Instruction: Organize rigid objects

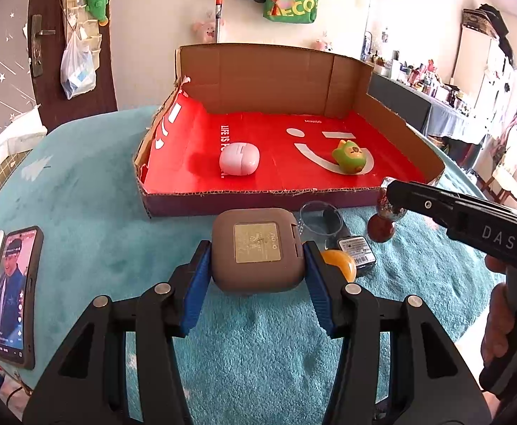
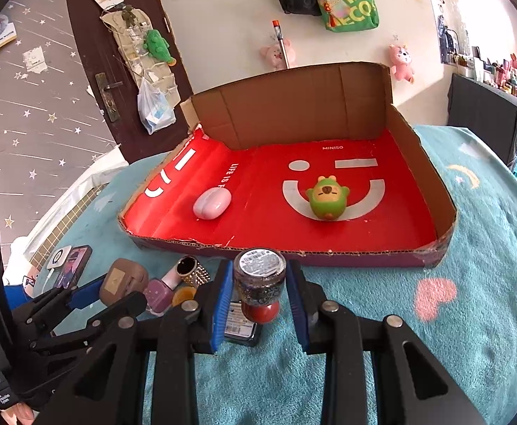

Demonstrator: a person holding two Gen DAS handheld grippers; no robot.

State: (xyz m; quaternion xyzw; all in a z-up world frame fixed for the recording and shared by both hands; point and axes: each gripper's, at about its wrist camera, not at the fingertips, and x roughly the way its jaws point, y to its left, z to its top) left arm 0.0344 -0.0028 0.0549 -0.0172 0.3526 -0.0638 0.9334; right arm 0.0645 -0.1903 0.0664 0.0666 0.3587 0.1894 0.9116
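Holding brown case [image 1: 256, 249] in left claw [image 1: 256, 276], glitter bottle [image 2: 260, 279] upright in right claw [image 2: 260, 295], both clamped; cardboard tray [image 2: 329, 258] lying at twelve o'clock.

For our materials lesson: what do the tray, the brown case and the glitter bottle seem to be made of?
Tray: corrugated cardboard, fluted cut edges showing, glossy red printed floor.
Brown case: likely matte moulded plastic, smooth rounded corners.
Glitter bottle: clear glass or plastic, hard to tell, glitter visible inside.
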